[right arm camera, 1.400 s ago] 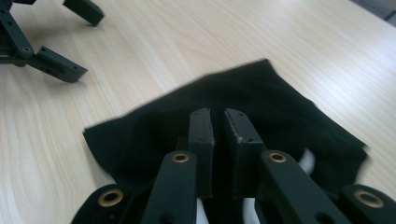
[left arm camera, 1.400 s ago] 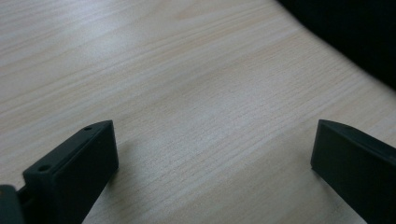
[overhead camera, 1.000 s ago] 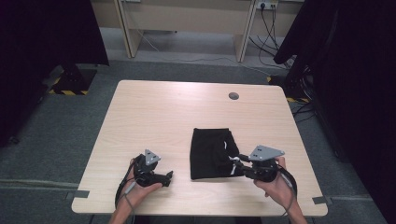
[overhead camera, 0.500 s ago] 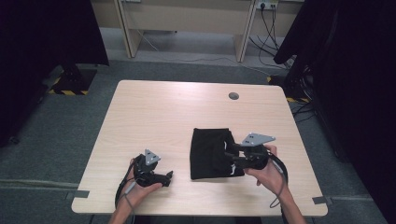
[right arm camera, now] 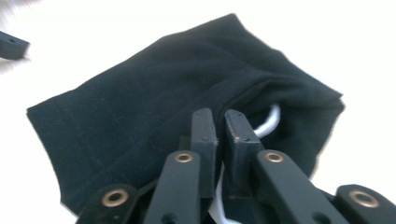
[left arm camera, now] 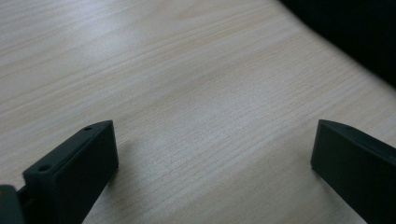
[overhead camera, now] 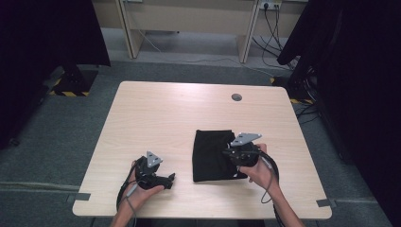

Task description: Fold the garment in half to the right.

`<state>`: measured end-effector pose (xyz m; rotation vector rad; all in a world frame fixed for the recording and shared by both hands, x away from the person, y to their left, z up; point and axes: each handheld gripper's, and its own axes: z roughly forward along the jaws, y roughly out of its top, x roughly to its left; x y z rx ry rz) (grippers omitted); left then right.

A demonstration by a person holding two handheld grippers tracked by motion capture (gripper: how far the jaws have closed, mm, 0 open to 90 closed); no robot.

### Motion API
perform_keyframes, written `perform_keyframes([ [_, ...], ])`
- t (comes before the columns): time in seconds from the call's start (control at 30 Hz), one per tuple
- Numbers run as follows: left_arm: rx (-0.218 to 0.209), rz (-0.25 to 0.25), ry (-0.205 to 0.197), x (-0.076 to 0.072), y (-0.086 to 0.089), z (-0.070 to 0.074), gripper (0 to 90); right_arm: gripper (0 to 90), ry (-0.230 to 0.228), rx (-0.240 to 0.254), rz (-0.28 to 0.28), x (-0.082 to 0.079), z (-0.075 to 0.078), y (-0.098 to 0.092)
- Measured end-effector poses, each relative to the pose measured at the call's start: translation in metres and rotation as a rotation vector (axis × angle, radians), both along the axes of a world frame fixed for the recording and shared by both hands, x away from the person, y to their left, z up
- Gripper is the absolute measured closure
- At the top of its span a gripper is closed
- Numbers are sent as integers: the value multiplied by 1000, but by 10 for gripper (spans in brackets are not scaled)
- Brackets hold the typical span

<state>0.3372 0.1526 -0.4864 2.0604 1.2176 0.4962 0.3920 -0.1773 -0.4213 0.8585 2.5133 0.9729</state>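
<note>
jaws of right gripper point(right arm camera: 215, 122) pinched on black cloth point(overhead camera: 210, 151) edge by white cord point(right arm camera: 270, 122); left gripper point(overhead camera: 168, 178) jaws wide, idle on surface point(overhead camera: 165, 113). lift slow, keep hem caught.

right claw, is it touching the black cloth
Touching. In the right gripper view the right claw has its jaws closed together, pressed into the black cloth beside a white cord.

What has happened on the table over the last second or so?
The right gripper moved left from the table's right side onto the folded black cloth, and its jaws now stand nearly together at the cloth's edge by a white cord; an actual grip isn't clear. The left gripper stayed open on the table; the cloth kept its place.
</note>
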Motion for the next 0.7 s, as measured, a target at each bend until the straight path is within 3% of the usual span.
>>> perform_keyframes([
  [0.13, 0, 1, 0, 0, 0, 0, 0, 849, -53, 35, -19, -12, 16, -14],
  [0.23, 0, 1, 0, 0, 0, 0, 0, 845, -64, 12, -31, -22, 18, -25],
  [0.4, 0, 1, 0, 0, 0, 0, 0, 814, 0, -10, -91, -22, -12, -48],
  [0.53, 0, 2, 0, 0, 0, 0, 0, 715, 46, 0, -106, -20, -27, -54],
  [0.7, 0, 2, 0, 0, 0, 0, 0, 583, -44, 56, -131, -15, 2, -49],
])
